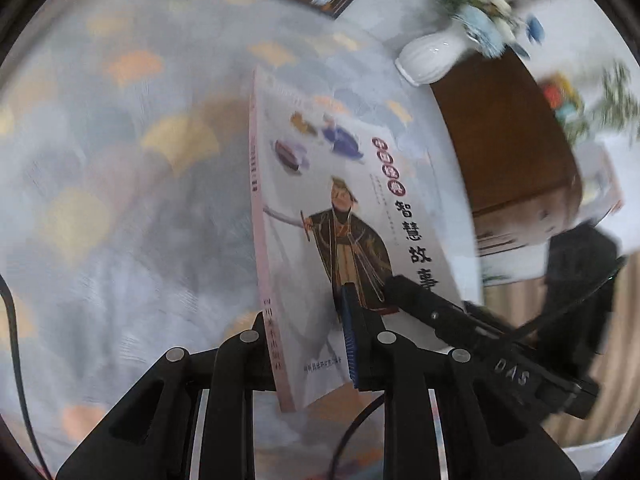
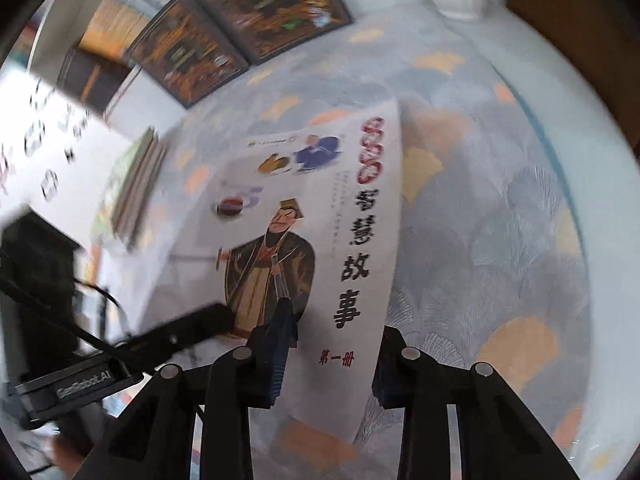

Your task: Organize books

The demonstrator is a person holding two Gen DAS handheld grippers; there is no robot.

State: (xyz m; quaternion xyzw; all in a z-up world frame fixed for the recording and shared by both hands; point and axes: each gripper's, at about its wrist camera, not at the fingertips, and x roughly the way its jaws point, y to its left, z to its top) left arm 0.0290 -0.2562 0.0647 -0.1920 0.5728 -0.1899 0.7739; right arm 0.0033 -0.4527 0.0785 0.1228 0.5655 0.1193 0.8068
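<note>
While both grippers share one load, notes run outward from the fingers.

Left gripper (image 1: 308, 328): pressed onto the white book (image 1: 352, 216) near its pink spine, one finger on the cover, the other behind it.

Right gripper (image 2: 336, 332): pinching the same white book (image 2: 320, 216) at the opposite long edge; blue ribbed pad (image 2: 280, 344) flat on the cover, other finger behind the page edge.

Book position: held up off the cloth between the two grippers, cover facing both cameras, tilted; each gripper's black body shows in the other's view, crossing the lower cover.

Book surface: glossy white paperback, painted robed figure, black vertical characters, red roundels.

Cloth (image 1: 120, 184): woven grey-blue covering on the worktop, fan-shaped patches in orange and yellow; blurred.

Dark books (image 2: 224, 28): two flat on the cloth beyond the held book, brown ornate covers, side by side, touching.

Stack (image 2: 136, 188): thin books piled at the cloth's left edge, near the held book.

Vase (image 1: 432, 56): white ribbed ceramic, blue and white flowers, just beside a brown wooden box (image 1: 504, 140).

Cables: black, trailing from each gripper.
</note>
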